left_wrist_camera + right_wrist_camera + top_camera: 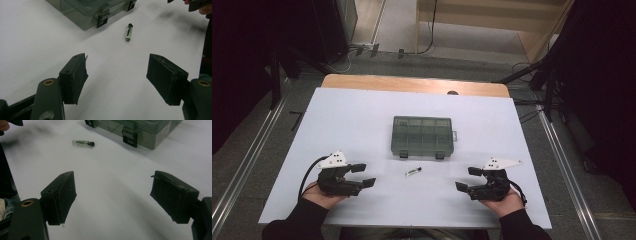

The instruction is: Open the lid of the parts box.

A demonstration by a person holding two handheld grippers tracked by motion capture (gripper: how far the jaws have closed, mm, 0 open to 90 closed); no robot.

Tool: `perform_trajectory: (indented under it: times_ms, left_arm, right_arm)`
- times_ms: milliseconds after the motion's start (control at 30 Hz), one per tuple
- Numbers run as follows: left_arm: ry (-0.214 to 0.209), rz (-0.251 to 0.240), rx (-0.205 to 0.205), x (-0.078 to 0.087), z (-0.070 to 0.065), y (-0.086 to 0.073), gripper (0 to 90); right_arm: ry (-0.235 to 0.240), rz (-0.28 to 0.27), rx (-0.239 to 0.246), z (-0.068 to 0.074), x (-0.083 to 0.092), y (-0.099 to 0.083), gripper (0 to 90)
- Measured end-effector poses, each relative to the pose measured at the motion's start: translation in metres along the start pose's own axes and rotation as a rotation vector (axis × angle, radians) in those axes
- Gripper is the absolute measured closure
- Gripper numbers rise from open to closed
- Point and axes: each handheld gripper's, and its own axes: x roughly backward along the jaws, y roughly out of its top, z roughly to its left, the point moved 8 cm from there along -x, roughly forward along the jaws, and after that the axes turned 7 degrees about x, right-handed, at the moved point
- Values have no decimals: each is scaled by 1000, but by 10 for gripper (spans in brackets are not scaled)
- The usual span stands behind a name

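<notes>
Two hand-held grippers rest on a white matte table sheet (362,115), one at each near corner, with their black jaws turned inward toward each other. Left gripper (362,175): jaws spread wide, nothing between the worn, rubbery block-shaped pads (75,77). Right gripper (468,178): jaws likewise wide apart and empty; its pads (175,195) show scuffed, frayed edges. Each carries a pale three-cornered plate on top. Between the grippers, slightly nearer the left one, lies a small clear vial (413,171) on its side, cylindrical, with a black cap; it touches neither gripper. Just beyond the vial, toward the far side, sits a translucent smoky-green plastic compartment box (422,135), rectangular, lid shut, with two dark latches on its near edge. A pale label (163,135) on one end wall bears print too small to read
</notes>
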Motion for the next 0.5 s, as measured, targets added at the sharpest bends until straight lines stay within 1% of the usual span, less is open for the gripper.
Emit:
perform_trajectory:
  times_ms: [233,300,500]
  left_arm:
    - [0,3,5,-1,-1,0,321]
    - [2,9,3,-2,0,-1,321]
    - [0,6,0,-1,0,-1,321]
  right_arm:
    - [1,-1,-1,0,1,0,210]
    - [2,-3,-1,0,1,0,212]
    - [3,-1,-8,-1,1,0,216]
